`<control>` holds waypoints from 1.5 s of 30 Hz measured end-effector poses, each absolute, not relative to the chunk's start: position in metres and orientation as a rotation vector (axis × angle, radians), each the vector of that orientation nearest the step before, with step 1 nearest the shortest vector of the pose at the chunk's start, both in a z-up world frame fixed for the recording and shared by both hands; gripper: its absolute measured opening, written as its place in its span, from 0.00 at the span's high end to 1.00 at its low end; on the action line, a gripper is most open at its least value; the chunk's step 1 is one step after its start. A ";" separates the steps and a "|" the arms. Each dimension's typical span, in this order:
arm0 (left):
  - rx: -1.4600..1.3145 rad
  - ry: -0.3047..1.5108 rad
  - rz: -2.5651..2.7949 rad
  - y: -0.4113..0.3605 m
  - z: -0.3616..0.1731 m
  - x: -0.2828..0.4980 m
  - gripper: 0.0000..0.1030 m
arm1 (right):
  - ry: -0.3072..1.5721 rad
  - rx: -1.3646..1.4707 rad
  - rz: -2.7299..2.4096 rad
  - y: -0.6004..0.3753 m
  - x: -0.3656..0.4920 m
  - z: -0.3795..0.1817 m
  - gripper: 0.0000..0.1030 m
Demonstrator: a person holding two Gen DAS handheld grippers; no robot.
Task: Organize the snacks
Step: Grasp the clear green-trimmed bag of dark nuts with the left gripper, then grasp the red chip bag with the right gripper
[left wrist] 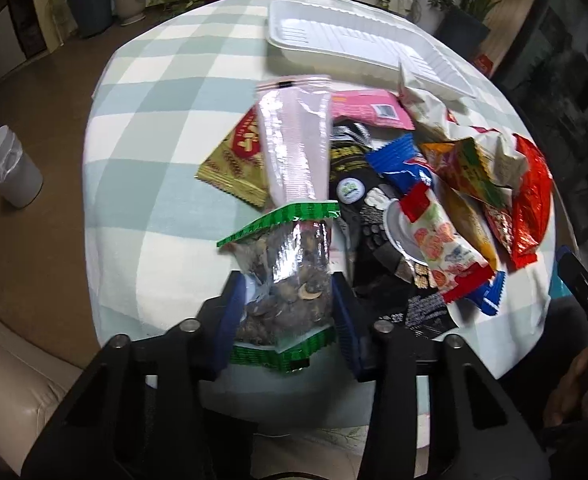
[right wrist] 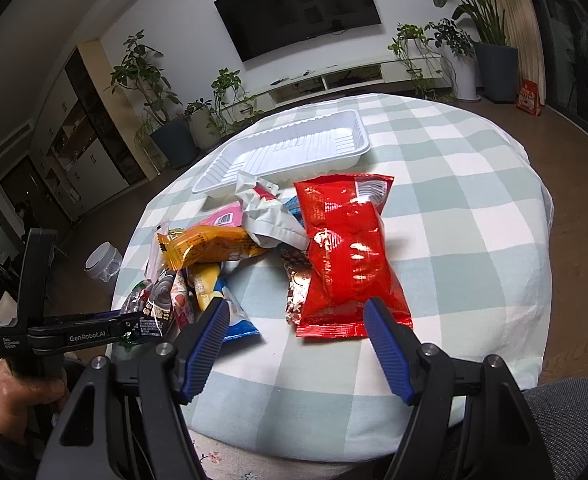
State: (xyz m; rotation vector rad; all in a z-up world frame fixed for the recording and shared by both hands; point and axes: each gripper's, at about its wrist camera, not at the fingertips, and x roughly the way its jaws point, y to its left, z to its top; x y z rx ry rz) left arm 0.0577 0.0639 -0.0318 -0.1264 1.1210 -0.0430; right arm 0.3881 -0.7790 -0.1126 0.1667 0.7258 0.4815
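The checked worktop [right wrist: 434, 208] carries a white tray [left wrist: 334, 46] at its far edge, still empty. Snacks heap mid-worktop. Left gripper [left wrist: 284, 312] has its jaws clamped on the nut bag [left wrist: 282, 276]; better lift straight, keeping its slack end clear. Right gripper [right wrist: 296, 340] waits, jaws apart, before the red bag [right wrist: 346, 252]. Only the right view shows the left tool's handle.

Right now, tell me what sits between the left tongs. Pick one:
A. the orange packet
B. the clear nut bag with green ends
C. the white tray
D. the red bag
B: in the left wrist view the left tongs have their blue pads against both sides of the nut bag; the white tray lies empty at the far side.
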 end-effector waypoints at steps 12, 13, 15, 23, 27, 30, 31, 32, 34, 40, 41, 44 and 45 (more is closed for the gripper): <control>-0.284 1.010 -0.182 0.080 -0.010 0.028 0.70 | 0.745 0.163 0.392 -0.789 0.402 -0.111 0.29; -0.298 1.005 -0.186 0.083 -0.010 0.026 0.70 | 0.747 0.162 0.383 -0.789 0.405 -0.110 0.29; -0.317 0.989 -0.205 0.086 -0.008 0.024 0.70 | 0.762 0.153 0.357 -0.789 0.414 -0.110 0.29; -0.349 0.959 -0.261 0.085 -0.007 0.020 0.70 | 0.885 0.092 0.324 -0.774 0.443 -0.124 0.28; -0.351 0.955 -0.277 0.085 -0.007 0.020 0.70 | 0.895 0.080 0.312 -0.770 0.449 -0.130 0.29; -0.355 0.951 -0.285 0.086 -0.007 0.020 0.70 | 0.912 0.091 0.312 -0.770 0.453 -0.134 0.41; -0.356 0.949 -0.286 0.086 -0.007 0.020 0.70 | 0.914 0.097 0.320 -0.770 0.453 -0.135 0.43; -0.357 0.948 -0.288 0.086 -0.007 0.020 0.70 | 0.911 0.103 0.326 -0.771 0.452 -0.135 0.45; -0.358 0.944 -0.290 0.086 -0.007 0.019 0.70 | 0.904 0.108 0.334 -0.771 0.451 -0.134 0.47; -0.366 0.935 -0.293 0.088 -0.007 0.017 0.70 | 0.875 0.156 0.364 -0.776 0.442 -0.130 0.58; -0.366 0.933 -0.293 0.088 -0.007 0.017 0.70 | 0.863 0.172 0.374 -0.778 0.439 -0.129 0.59; -0.359 0.934 -0.291 0.087 -0.007 0.017 0.70 | 0.842 0.204 0.398 -0.780 0.435 -0.126 0.60; -0.357 0.933 -0.291 0.087 -0.006 0.016 0.70 | 0.842 0.195 0.402 -0.779 0.434 -0.126 0.61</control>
